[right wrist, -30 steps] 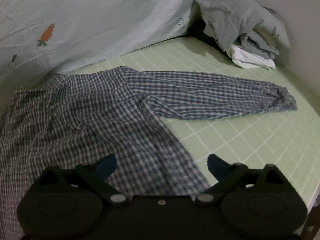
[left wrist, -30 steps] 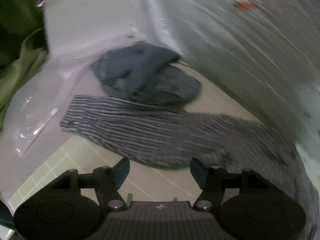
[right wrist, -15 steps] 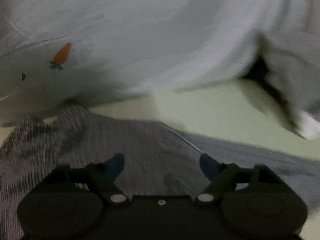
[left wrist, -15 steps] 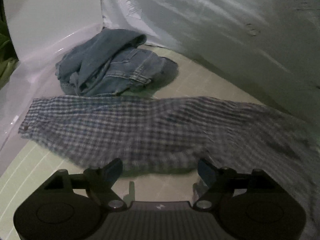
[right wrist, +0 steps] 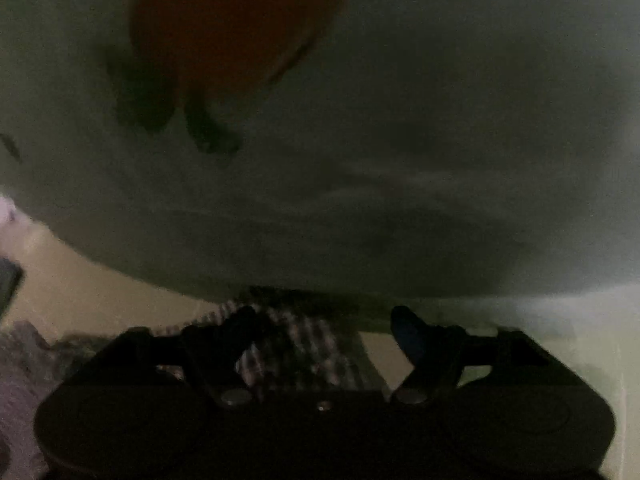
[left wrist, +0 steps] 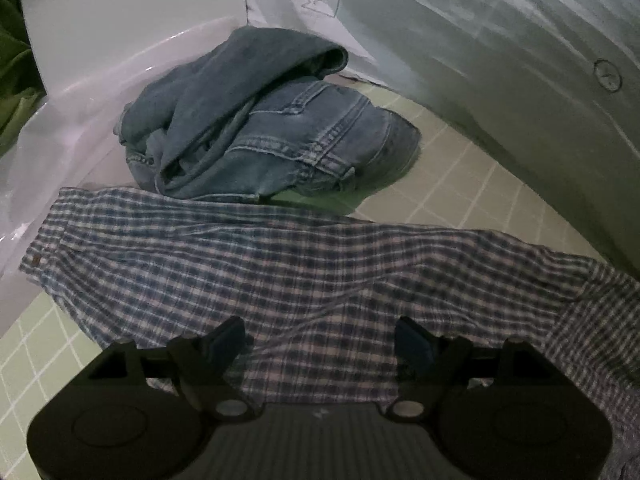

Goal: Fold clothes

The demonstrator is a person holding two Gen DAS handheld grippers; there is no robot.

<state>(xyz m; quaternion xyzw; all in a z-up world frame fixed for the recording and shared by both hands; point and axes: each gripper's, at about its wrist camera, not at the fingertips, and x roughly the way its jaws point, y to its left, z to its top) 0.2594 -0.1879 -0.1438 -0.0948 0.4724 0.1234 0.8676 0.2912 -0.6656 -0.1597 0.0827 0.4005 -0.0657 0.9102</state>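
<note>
A blue and white checked shirt (left wrist: 304, 272) lies spread on the green gridded mat, one sleeve reaching left to its cuff (left wrist: 44, 248). My left gripper (left wrist: 320, 340) hovers low over that sleeve, jaws wide apart, fingertips at the cloth's near edge with nothing pinched. In the dark, blurred right wrist view my right gripper (right wrist: 324, 324) is over a bunched part of the checked shirt (right wrist: 296, 340) by the pale sheet. Its jaws are closing, the cloth lies between them, and the pads stand apart from it.
Crumpled blue jeans (left wrist: 264, 120) sit just beyond the sleeve. A pale bed sheet (left wrist: 500, 64) hangs along the back and right; its carrot print (right wrist: 240, 20) fills the right wrist view. A white wall panel (left wrist: 120, 20) and green fabric (left wrist: 12, 80) lie left.
My left gripper dropped closer to the sleeve and the jeans. My right gripper swung from the spread shirt toward the hanging sheet, very near the carrot print, and its jaws narrowed.
</note>
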